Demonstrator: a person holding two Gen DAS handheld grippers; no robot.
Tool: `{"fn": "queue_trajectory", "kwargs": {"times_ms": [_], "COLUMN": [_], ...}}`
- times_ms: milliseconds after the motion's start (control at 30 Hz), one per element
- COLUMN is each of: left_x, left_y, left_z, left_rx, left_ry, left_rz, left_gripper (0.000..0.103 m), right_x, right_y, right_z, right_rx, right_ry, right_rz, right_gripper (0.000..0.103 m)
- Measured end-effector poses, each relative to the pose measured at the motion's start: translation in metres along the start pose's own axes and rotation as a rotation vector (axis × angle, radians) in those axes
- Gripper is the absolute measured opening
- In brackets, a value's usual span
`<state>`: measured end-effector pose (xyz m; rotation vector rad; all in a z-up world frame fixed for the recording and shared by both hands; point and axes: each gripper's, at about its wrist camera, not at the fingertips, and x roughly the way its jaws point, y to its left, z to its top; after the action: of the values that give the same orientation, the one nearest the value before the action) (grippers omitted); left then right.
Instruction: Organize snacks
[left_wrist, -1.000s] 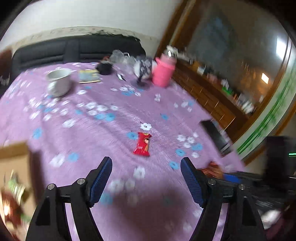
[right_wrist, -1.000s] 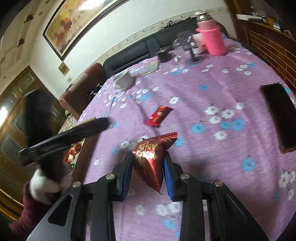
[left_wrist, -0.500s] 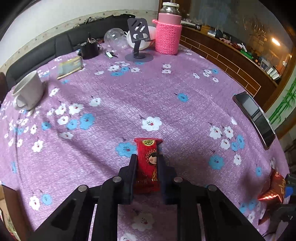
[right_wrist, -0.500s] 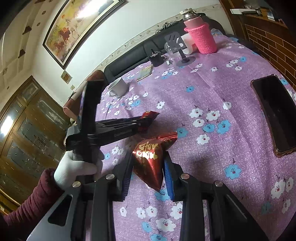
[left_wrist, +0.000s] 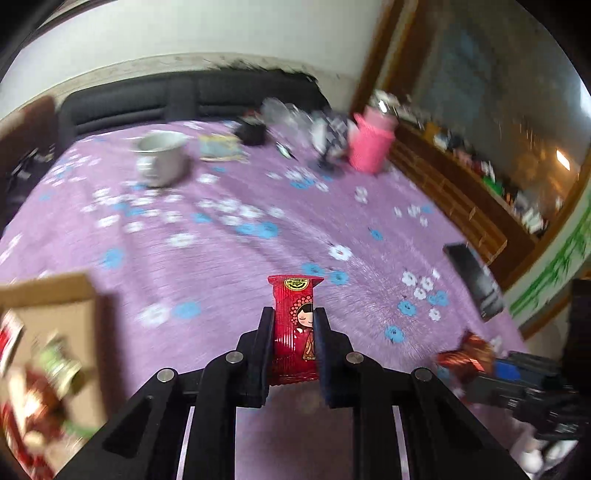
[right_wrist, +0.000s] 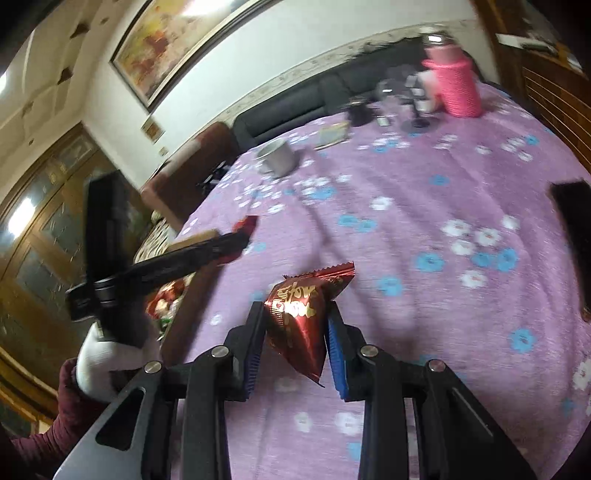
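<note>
Two snacks were held, one per tool. The left tool (left_wrist: 294, 328) was clamped on a flat red bar (left_wrist: 294, 325), upright, printed with a cartoon girl and a round yellow-green seal near its top, lifted above the purple flowered counter (left_wrist: 229, 266). The right tool (right_wrist: 295, 325) pinched a puffy, glossy dark-red packet (right_wrist: 301, 317) with gold lettering and a crimped end, also off the counter. One cardboard box (left_wrist: 62, 332) sat at the left edge, holding several blurred wrappers, too smeared to count. Farther back stood one mug (left_wrist: 160, 160), one pink flask (left_wrist: 371, 147) and one dark phone (left_wrist: 474, 280) near the right edge
</note>
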<state>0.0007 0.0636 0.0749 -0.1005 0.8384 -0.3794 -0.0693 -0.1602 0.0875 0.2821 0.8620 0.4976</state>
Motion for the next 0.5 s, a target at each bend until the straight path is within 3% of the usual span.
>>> {"fn": "queue_trajectory", "kwargs": {"times_ms": [233, 500], "left_x": [-0.087, -0.108], "left_y": [0.091, 0.183], "left_z": [-0.027, -0.068], "left_rx": [-0.145, -0.335], "left_ry": [-0.095, -0.075], "left_rz": [0.118, 0.194], "left_gripper": [0.02, 0.02], "right_x": [0.049, 0.129], "right_y": [0.083, 0.178], "right_z": [0.006, 0.003], "right_rx": [-0.136, -0.268], "right_ry": [0.086, 0.208], "right_rz": [0.091, 0.15], "right_gripper": [0.031, 0.031]}}
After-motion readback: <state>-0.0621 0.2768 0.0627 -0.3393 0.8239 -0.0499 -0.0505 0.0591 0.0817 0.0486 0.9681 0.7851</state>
